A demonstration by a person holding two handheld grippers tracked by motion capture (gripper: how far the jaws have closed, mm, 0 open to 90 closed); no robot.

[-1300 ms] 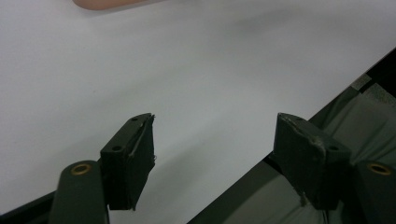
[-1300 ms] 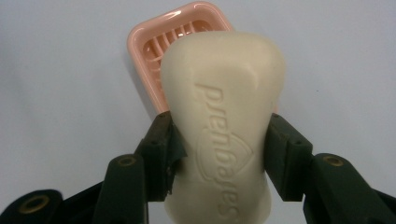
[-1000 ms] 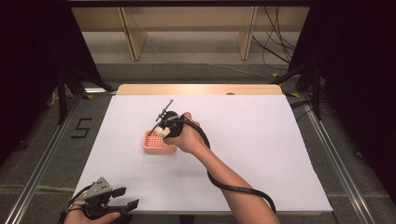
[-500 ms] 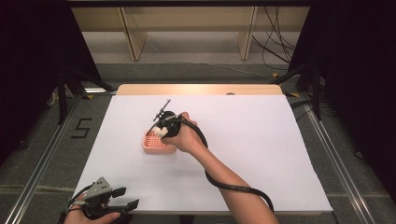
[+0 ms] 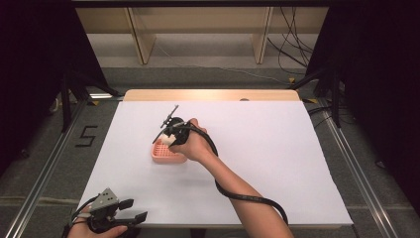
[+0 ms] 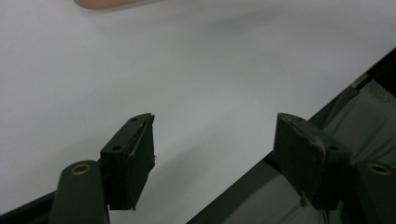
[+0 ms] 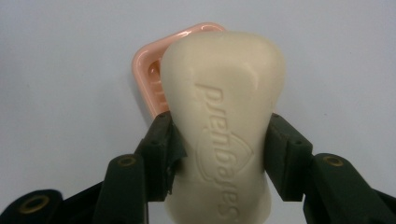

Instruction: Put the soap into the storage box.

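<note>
Gripping the soap bar (image 7: 223, 126) across its waist, the right gripper (image 7: 219, 140) is hovering lengthwise over the pink dish (image 7: 154, 70) at upper centre; left gripper (image 6: 215, 149) is idling, jaws open.

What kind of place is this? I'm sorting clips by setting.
Probably a lab recording station, not a home: a white-covered table framed by metal rails, loose cables on the floor behind, and a hand-held right gripper holding soap over a pink dish.

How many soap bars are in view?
1. The soap is gripped between the jaws of the right gripper, above the pink dish on the table. None other shows.
</note>
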